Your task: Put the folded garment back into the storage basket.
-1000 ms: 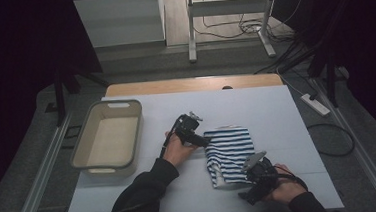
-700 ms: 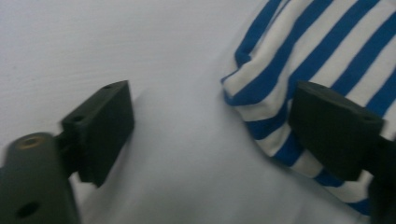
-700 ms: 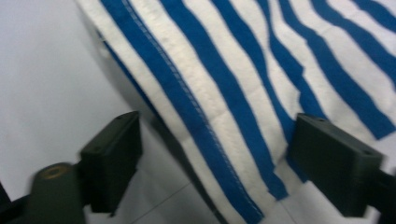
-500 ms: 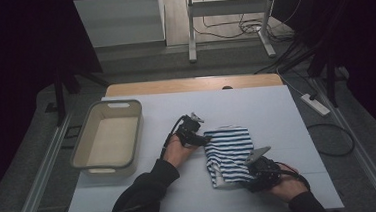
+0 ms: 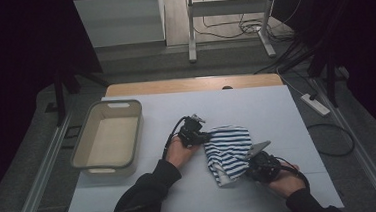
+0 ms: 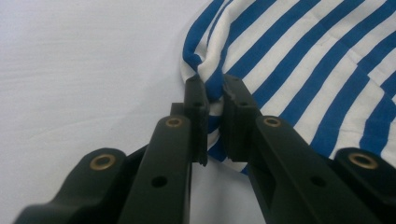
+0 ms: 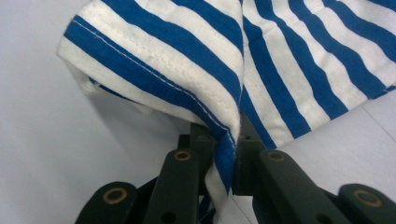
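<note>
A blue-and-white striped cloth (image 5: 228,152) lies crumpled on the white table (image 5: 256,106). My left gripper (image 5: 201,136) sits at its upper left edge; its jaws have just been closing and now pinch a fold of the striped cloth (image 6: 299,70) between the pads, as the left gripper (image 6: 214,91) view shows. My right gripper (image 5: 249,168) is at the cloth's lower right edge. Its jaws have likewise just closed, and the hemmed edge of the cloth (image 7: 187,65) drapes over and runs between the right gripper (image 7: 224,135) pads.
A beige rectangular bin (image 5: 109,136) stands on the table's left side. Beyond the far wooden edge (image 5: 194,84) are a stand's legs, cables and a power strip (image 5: 315,104) on the floor at right.
Both grippers have closed on the cloth's edges. The right gripper shifted slightly toward the cloth; the left hand stayed put.
</note>
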`<state>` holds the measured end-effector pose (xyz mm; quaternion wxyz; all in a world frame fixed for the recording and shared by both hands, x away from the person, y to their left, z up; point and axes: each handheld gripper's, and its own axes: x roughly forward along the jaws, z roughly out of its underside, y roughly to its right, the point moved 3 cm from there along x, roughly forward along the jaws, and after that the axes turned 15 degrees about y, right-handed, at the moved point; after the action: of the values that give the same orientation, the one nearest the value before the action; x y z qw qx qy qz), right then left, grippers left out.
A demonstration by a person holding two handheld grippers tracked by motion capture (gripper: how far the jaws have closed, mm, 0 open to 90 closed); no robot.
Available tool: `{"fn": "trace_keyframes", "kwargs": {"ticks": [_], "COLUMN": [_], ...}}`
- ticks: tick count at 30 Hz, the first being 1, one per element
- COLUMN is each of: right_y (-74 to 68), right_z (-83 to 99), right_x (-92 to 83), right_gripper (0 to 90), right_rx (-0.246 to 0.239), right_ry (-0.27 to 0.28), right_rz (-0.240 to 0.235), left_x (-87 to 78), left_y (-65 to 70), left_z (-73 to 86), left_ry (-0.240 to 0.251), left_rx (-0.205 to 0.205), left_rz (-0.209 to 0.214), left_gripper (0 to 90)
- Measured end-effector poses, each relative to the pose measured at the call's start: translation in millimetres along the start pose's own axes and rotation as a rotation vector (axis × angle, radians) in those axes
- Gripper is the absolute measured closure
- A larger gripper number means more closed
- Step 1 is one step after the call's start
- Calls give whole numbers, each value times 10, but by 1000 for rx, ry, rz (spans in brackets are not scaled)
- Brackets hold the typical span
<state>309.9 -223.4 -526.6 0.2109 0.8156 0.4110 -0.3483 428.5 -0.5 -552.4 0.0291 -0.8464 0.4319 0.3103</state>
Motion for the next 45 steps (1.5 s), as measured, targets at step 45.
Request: {"fn": "trace_keyframes", "kwargs": {"ticks": [45], "right_y": [-358], "right_z": [-600], "right_x": [-181], "right_gripper": [839], "right_rx": [109], "right_ry": [267], "right_rz": [-227], "left_x": [-668], "left_y": [-56], "left_z": [-258], "left_ry": [104], "left_rx": [146], "left_rz": [-83], "left_gripper": [825]}}
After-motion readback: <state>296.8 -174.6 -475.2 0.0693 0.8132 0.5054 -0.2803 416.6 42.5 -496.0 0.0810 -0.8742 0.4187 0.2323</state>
